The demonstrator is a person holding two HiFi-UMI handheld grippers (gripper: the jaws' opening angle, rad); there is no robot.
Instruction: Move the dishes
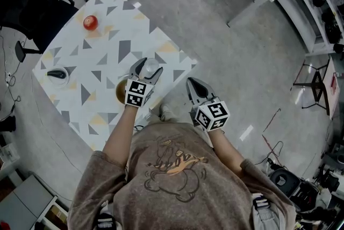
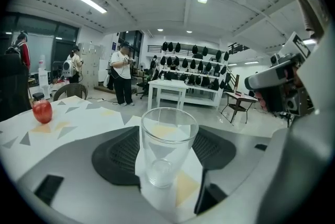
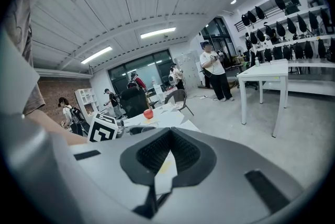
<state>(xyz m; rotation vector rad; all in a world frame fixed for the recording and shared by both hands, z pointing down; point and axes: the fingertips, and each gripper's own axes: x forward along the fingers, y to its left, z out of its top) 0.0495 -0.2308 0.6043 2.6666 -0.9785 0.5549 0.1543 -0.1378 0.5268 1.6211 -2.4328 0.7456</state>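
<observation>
Overhead, only the head view shows the whole table: the glass stands near its lower-right edge between the left gripper's wide jaws, and the right gripper hangs off the table at lower centre. Left gripper view: glass upright at frame centre, a pad against each side. Right gripper view: jaws drawn together on nothing.

Probably a lab, gear rack, white workbench
</observation>
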